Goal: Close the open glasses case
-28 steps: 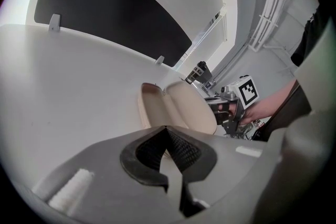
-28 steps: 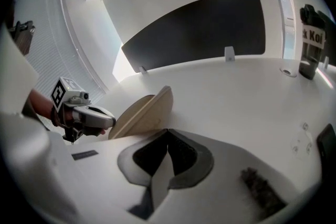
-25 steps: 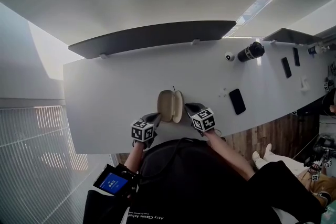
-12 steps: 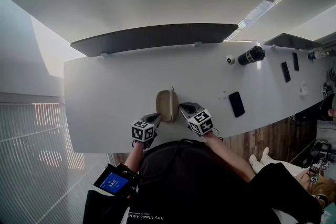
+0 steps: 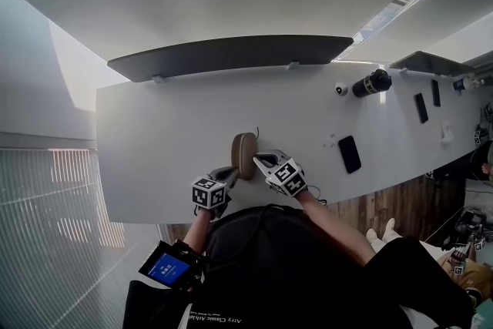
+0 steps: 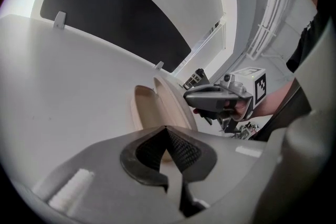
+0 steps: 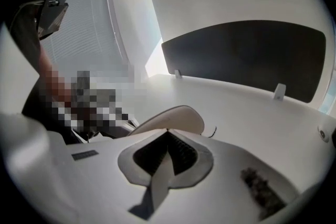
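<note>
Nearest the person, the left tongs [image 5: 229, 172] hang at the bench's [image 5: 154, 142] near edge, pressed together and pinching nothing. The tips point at the case [image 5: 245, 154] from just beside its near-left end; the left gripper view shows the tips [image 6: 167, 128] meeting with bare bench under them. I cannot tell whether they touch the case.

The right tongs [image 5: 258, 159] are also pressed together and empty. They lie at the case's right flank, against or just beside the outside of the lid [image 7: 176, 114], which rises right ahead of the tips [image 7: 168, 131] in the right gripper view.

The case sits mid-bench, a little in from the near edge, between the two tongs. From above it looks almost folded shut. The left gripper view shows the lid [image 6: 172, 103] leaning steeply over the tan lower half [image 6: 143, 113] with a wedge of gap open. So my judgement is that the closing is mostly done, and what is left is the last push until the halves meet and perhaps snap.

Farther right, well apart from the case, lie a black phone [image 5: 349, 154], a small white camera [image 5: 340, 88] and a dark flask [image 5: 371, 82]. A long dark panel [image 5: 231, 54] stands along the far edge. None of these stands in the way; the left tongs look placed to stop the case sliding
</note>
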Tool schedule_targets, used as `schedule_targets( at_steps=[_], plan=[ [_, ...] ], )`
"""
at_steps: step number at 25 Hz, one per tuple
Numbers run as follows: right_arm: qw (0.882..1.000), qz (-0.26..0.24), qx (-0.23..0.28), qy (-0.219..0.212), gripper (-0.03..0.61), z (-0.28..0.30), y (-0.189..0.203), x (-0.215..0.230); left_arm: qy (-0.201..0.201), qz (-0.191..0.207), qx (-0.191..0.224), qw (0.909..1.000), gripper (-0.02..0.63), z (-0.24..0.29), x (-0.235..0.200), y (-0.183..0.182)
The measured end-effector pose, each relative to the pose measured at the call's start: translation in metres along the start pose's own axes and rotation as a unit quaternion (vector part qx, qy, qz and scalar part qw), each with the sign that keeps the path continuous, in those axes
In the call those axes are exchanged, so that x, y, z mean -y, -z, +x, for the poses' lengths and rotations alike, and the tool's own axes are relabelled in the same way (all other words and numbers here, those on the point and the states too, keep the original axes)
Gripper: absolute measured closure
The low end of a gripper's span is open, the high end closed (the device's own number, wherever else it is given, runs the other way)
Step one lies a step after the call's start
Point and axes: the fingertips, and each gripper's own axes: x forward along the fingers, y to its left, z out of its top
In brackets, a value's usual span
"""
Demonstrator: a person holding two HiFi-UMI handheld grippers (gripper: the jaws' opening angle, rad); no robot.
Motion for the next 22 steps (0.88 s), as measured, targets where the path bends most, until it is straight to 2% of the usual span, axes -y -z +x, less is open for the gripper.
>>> schedule_targets(
  at_steps=[4,7,12,19,22],
  plan=[
    [0.999,-0.032,-0.012,-0.013,0.571,0.009,-0.009,-0.007,-0.005,-0.009,0.024,0.9997,0.607,-0.016,-0.001,-0.009],
    [0.998,-0.047,-0.016,-0.028,0.571,0.018,-0.008,-0.013,0.015,-0.013,0.043,0.9989,0.607,-0.023,0.005,-0.014],
    [0.997,-0.057,-0.014,-0.046,0.571,0.03,-0.008,-0.02,0.018,0.002,0.019,0.9997,0.607,-0.016,0.009,-0.005],
    [0.996,-0.066,-0.022,-0.058,0.571,0.036,-0.008,-0.022,0.006,-0.001,-0.002,1.0,0.606,-0.008,0.003,0.001],
    [0.993,-0.093,-0.033,-0.062,0.571,0.032,-0.01,-0.022,0.002,0.002,-0.001,1.0,0.606,-0.007,0.004,0.0]
  ],
)
